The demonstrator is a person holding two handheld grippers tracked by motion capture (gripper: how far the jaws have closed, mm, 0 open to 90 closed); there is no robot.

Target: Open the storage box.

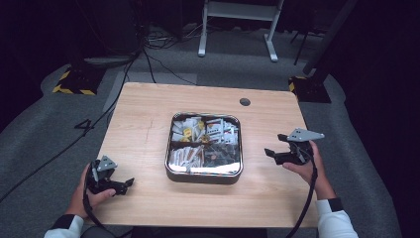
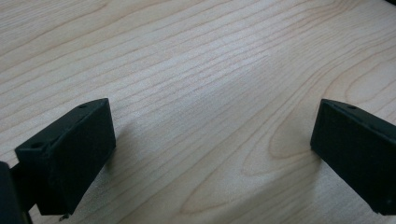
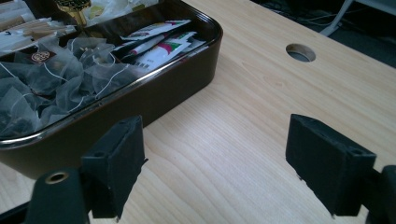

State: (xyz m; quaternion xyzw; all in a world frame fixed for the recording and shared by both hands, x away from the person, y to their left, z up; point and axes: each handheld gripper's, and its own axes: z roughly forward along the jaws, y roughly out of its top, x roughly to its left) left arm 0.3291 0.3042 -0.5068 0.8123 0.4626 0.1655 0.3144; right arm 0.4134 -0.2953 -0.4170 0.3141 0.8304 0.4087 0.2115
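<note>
A square dark metal tray sits mid-table, divided into compartments with tea bags and paper sachets. In the right gripper view its near wall stands at the left, with mesh tea bags and printed sachets inside. My right gripper is held in a hand just right of the tray, pointing toward it; its jaws stand wide apart with nothing between them. My left gripper rests low at the table's near left corner, jaws open over bare wood.
A round cable hole lies in the tabletop behind the tray. Bare wood surrounds the tray on all sides. Beyond the table are grey carpet, loose cables and a white stand's legs.
</note>
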